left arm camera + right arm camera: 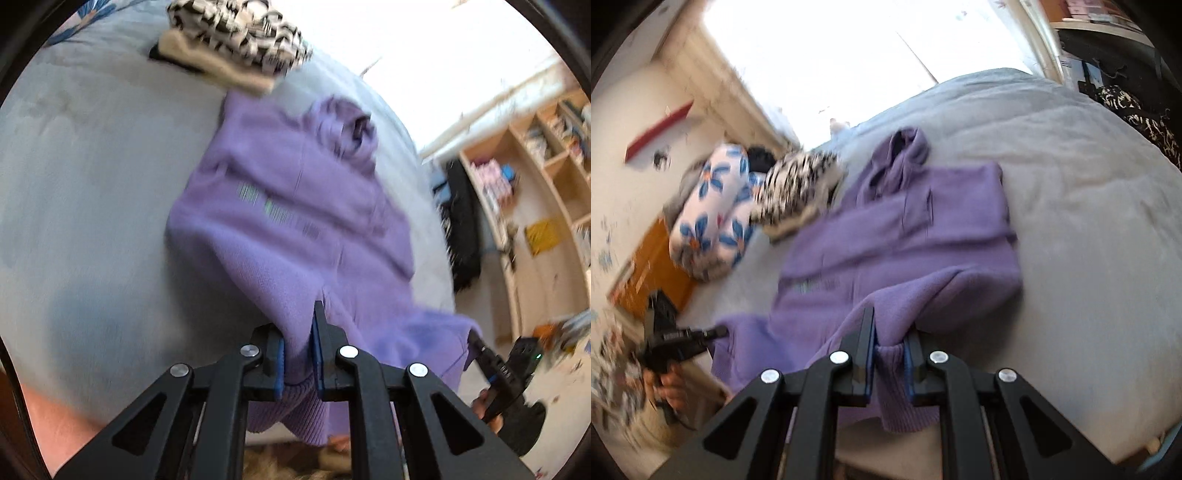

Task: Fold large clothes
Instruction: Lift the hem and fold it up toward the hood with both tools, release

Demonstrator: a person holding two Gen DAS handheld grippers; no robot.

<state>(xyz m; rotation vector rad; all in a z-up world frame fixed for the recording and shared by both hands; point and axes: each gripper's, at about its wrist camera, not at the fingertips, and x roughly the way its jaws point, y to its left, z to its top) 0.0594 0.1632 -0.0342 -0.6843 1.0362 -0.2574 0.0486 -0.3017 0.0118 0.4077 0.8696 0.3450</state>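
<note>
A purple hoodie (295, 206) lies on the grey bed (92, 184), hood toward the far side. My left gripper (298, 332) is shut on its ribbed hem at the near edge of the bed. My right gripper (890, 339) is shut on the other hem corner of the purple hoodie (905, 236), and it also shows in the left wrist view (476, 341). The left gripper also shows in the right wrist view (718, 332) at the lower left. Both hold the hem lifted off the bed (1089, 221). The frames are motion-blurred.
A folded black-and-white patterned garment (240, 33) lies beyond the hoodie, also seen in the right wrist view (798, 188). Blue-flowered pillows (713, 210) lie at the bed's far left. Wooden shelves (535, 166) and dark hanging clothes (461, 221) stand right of the bed.
</note>
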